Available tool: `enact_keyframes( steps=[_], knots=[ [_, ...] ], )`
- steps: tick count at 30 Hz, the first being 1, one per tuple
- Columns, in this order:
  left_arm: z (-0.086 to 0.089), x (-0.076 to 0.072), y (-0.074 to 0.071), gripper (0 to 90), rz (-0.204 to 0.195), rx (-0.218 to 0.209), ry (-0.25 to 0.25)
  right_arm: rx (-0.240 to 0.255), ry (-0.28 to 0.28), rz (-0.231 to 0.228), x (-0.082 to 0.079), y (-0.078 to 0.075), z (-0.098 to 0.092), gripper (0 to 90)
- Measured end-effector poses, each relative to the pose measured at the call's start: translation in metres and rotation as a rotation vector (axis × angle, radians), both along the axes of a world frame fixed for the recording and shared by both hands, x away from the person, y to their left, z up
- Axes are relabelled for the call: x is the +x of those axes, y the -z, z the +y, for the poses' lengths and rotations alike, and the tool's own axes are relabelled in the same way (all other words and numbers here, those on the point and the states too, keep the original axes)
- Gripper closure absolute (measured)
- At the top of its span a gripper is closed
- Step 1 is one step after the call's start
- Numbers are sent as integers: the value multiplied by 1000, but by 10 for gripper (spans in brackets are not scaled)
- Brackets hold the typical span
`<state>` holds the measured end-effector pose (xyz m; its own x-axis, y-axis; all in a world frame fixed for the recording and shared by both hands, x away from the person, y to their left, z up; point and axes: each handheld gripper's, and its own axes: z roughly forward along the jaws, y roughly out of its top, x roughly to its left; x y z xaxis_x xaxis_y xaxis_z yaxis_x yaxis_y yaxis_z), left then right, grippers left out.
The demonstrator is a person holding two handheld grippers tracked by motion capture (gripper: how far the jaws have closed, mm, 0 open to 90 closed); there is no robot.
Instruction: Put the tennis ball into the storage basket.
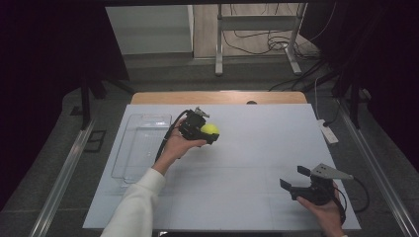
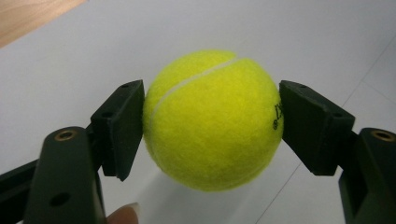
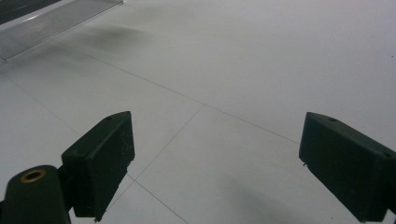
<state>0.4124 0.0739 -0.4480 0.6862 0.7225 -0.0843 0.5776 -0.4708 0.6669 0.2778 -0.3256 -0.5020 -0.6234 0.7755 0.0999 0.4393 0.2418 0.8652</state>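
Observation:
A yellow-green tennis ball (image 1: pixel 209 129) (image 2: pixel 212 119) is clamped between the two black jaws of my left gripper (image 1: pixel 205 131) (image 2: pixel 212 121), which is shut on it and held above the white table top (image 1: pixel 247 158), left of centre. Both pads press the ball's sides. My right gripper (image 1: pixel 295 178) (image 3: pixel 215 163) rests near the table's front right corner, open, with nothing between its fingers and only bare white surface ahead of it.
A clear plastic tray (image 1: pixel 141 145) (image 3: pixel 51 23) lies along the left side of the table. A white power strip (image 1: pixel 327 131) sits at the right edge. Beyond the far edge are a wooden tabletop strip (image 1: pixel 217 97), a metal stand (image 1: pixel 257 44) and floor cables.

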Motion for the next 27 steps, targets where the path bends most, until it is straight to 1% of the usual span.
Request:
enact_keyframes(
  steps=[12,14,15,20,23,27],
  knots=[
    [9,-11,-7,273,-34,-30,3,-1,5,1,0,1,0,107],
    [12,-16,-10,273,-44,-49,1,-2,5,2,0,1,0,107],
    [13,-17,-10,273,-50,-49,2,-2,6,2,0,1,0,107],
    [15,-23,-12,273,-57,-53,12,-6,8,4,0,1,0,107],
    [15,-24,-13,272,-61,-61,8,-6,9,5,0,1,0,107],
    [19,-26,-17,273,-80,-68,2,-6,11,7,0,2,1,108]
  ],
)
